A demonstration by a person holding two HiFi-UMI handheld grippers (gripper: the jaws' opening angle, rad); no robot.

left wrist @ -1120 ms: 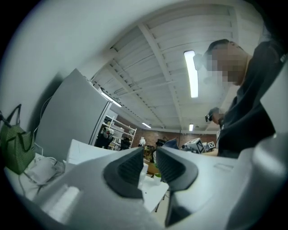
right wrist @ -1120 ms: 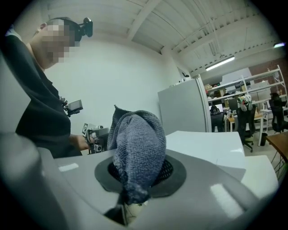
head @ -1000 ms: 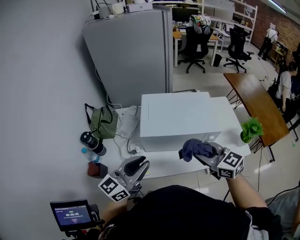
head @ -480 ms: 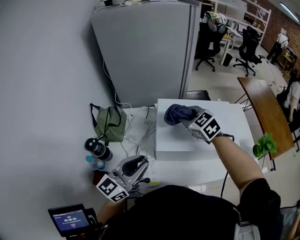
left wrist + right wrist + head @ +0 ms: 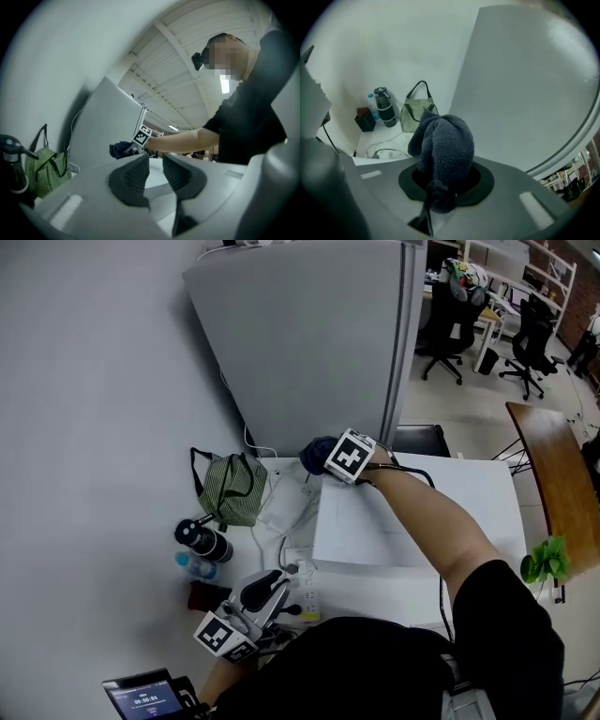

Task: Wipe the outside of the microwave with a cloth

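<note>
Far left in the head view, low edge: small screen device (image 5: pixel 145 697). On the white bench (image 5: pixel 246 554) by the wall stand a dark red box (image 5: pixel 206 596), a clear water bottle (image 5: pixel 192 564), a black bottle (image 5: pixel 202 538) and a green striped bag (image 5: pixel 230 488), with white cables (image 5: pixel 286 559) just right of them.

The left hand-held gripper (image 5: pixel 279 583) is low at the bench's near edge, well apart from the microwave top. In the left gripper view its jaws (image 5: pixel 156 171) stand slightly apart, with a narrow gap and nothing between them.

Dark blue cloth (image 5: pixel 317 453) is at the far left corner of the white microwave (image 5: pixel 422 521), just in front of the tall grey cabinet (image 5: pixel 319 343). Cannot tell if the cloth touches the microwave surface. The right hand-held gripper (image 5: pixel 330 460) is reached out over the microwave top, marker cube up, arm stretched across it. The right gripper view shows the jaws (image 5: pixel 439 190) pinching the cloth (image 5: pixel 443 150), which is bunched in a lump and sticks out ahead of them; behind it are the bag (image 5: pixel 417 115), the black bottle (image 5: pixel 384 107) and the cabinet (image 5: pixel 525 93).

The microwave fills the right half of the bench. Far right: a green plant (image 5: pixel 547 562) and a brown wooden table (image 5: pixel 558 474) on the floor beyond.
</note>
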